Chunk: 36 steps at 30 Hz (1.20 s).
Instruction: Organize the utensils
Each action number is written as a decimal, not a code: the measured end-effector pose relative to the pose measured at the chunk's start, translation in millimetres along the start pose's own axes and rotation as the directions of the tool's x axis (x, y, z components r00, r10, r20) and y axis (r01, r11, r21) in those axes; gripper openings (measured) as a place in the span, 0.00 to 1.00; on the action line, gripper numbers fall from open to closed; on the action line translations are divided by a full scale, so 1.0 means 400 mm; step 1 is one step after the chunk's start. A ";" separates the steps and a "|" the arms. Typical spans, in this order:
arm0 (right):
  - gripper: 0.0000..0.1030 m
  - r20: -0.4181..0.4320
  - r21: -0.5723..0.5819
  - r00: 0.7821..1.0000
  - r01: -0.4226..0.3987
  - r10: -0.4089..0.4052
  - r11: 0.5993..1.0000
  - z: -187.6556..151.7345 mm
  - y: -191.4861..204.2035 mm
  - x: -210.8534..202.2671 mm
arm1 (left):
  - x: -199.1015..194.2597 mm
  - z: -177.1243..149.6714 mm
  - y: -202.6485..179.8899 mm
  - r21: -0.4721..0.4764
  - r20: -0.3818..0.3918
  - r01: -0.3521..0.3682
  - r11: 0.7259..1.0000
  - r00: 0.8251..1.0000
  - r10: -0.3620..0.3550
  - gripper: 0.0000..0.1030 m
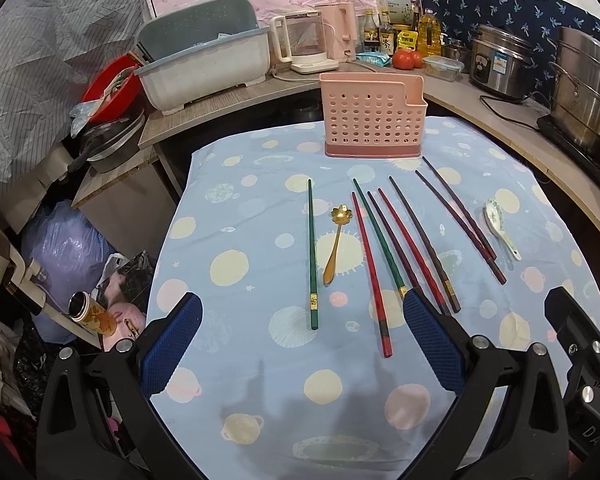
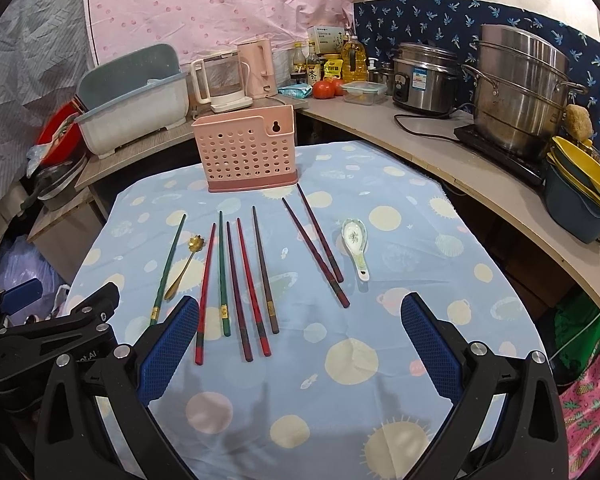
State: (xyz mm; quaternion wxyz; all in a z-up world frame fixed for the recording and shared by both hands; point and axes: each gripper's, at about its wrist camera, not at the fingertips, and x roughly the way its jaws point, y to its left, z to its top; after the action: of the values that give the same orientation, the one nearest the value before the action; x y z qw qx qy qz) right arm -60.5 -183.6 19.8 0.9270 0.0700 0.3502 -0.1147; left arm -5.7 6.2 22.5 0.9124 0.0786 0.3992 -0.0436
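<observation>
A pink perforated utensil holder (image 1: 371,119) (image 2: 247,152) stands at the far edge of the blue patterned tablecloth (image 1: 260,360) (image 2: 380,320). In front of it lie several chopsticks: a green one (image 1: 311,252) (image 2: 167,270) apart at the left, then red, green and dark ones (image 1: 396,248) (image 2: 240,280), and a dark pair (image 1: 460,220) (image 2: 318,244). A gold spoon (image 1: 335,246) (image 2: 184,266) and a white ceramic spoon (image 1: 500,228) (image 2: 356,246) lie among them. My left gripper (image 1: 300,340) and right gripper (image 2: 300,340) are both open and empty, near the table's front edge.
A counter behind holds a dish rack (image 1: 204,64), kettles (image 1: 304,40), bottles, tomatoes (image 2: 326,89), a rice cooker (image 2: 424,78) and a steel steamer pot (image 2: 516,96). Yellow bowls (image 2: 580,184) sit at the right. Bags and clutter lie on the floor at the left (image 1: 68,252).
</observation>
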 end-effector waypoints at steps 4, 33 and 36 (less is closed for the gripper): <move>0.94 0.006 -0.001 1.000 -0.001 0.001 1.000 0.004 0.002 -0.005 | -0.004 0.003 0.001 -0.004 0.003 0.000 1.000 1.000 0.000 0.93; 0.94 0.015 -0.003 1.000 -0.006 0.006 1.000 0.008 0.005 -0.012 | -0.021 0.013 -0.001 -0.012 0.011 0.037 0.999 0.999 -0.037 0.93; 0.94 0.016 -0.004 1.000 -0.005 0.005 1.000 0.007 0.005 -0.012 | -0.019 0.014 -0.001 -0.015 0.009 0.044 0.999 0.999 -0.044 0.93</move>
State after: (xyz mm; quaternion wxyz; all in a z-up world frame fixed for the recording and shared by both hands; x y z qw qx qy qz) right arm -61.4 -181.4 25.2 0.9302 0.0683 0.3428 -0.1122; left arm -6.8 5.0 31.8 0.9137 0.0627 0.3970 -0.0608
